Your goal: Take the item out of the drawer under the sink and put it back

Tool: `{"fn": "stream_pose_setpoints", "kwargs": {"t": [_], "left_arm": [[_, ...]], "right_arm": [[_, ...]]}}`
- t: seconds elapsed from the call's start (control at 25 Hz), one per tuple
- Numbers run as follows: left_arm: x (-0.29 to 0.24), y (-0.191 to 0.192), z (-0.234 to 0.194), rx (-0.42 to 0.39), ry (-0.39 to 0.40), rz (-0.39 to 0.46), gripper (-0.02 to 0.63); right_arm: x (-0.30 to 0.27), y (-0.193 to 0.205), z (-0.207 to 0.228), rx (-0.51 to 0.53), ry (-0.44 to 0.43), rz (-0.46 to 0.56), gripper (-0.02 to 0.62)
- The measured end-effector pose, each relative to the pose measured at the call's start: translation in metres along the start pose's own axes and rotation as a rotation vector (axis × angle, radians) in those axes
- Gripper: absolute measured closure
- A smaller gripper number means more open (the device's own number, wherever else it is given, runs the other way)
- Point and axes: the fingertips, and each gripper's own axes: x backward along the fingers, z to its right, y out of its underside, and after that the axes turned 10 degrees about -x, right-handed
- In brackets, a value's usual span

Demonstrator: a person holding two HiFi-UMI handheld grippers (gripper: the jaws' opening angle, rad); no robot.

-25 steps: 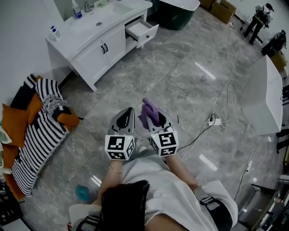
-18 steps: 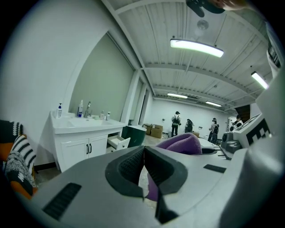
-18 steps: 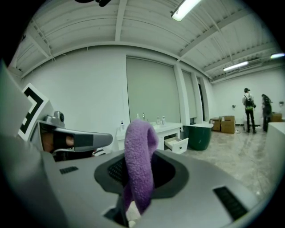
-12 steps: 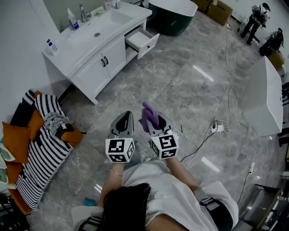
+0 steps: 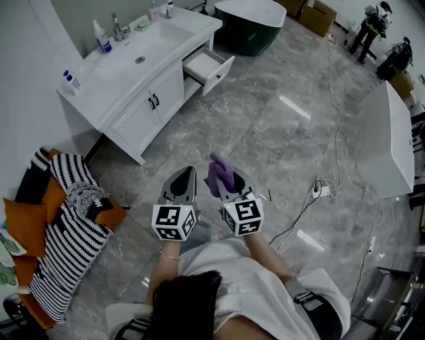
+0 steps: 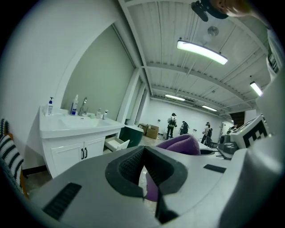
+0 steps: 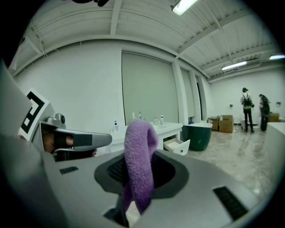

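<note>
A purple cloth (image 5: 220,170) stands folded up out of my right gripper (image 5: 224,178), which is shut on it; in the right gripper view the cloth (image 7: 139,149) loops over the pads. My left gripper (image 5: 187,174) is just to its left, shut with nothing in it; in the left gripper view its pads (image 6: 133,165) meet, and the cloth (image 6: 179,143) shows behind them. Both grippers are held at chest height over the floor, well short of the white sink cabinet (image 5: 136,99). Its drawer (image 5: 208,66) stands pulled open at the cabinet's right end, seen also as the drawer (image 7: 177,145) ahead.
Soap bottles (image 5: 101,37) and a tap stand on the sink top. A striped blanket with orange cushions (image 5: 63,222) lies at the left wall. A dark green tub (image 5: 249,20) is beyond the drawer. Cables and a power strip (image 5: 319,179) cross the floor at right, near a white counter (image 5: 392,143).
The person has walked toward the sink cabinet, which now sits nearer and lower in the head view. Both grippers went along side by side, the cloth still in the right one.
</note>
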Motion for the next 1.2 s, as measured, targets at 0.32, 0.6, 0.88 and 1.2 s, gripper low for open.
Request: {"fn": "stream_pose_setpoints", "kwargs": {"t": [0.32,0.6,0.88,1.2], "left_arm": [[-0.017,-0.005,-0.021,-0.034,0.141,-0.026,0.603],[-0.024,-0.004,-0.047,0.033,0.131,-0.036,0.603],[-0.032,-0.016,-0.069,0.041,0.163,-0.005,0.603],[-0.039,-0.009,-0.088,0.040,0.147,-0.023,0.603]], "right_arm": [[-0.037,-0.005,-0.015,-0.026,0.007,0.016,0.494],[-0.053,-0.012,-0.016,-0.020,0.045,0.031,0.494],[-0.072,-0.024,-0.021,-0.016,0.071,0.059,0.494],[-0.081,-0.027,-0.031,-0.010,0.083,0.085,0.494]]}}
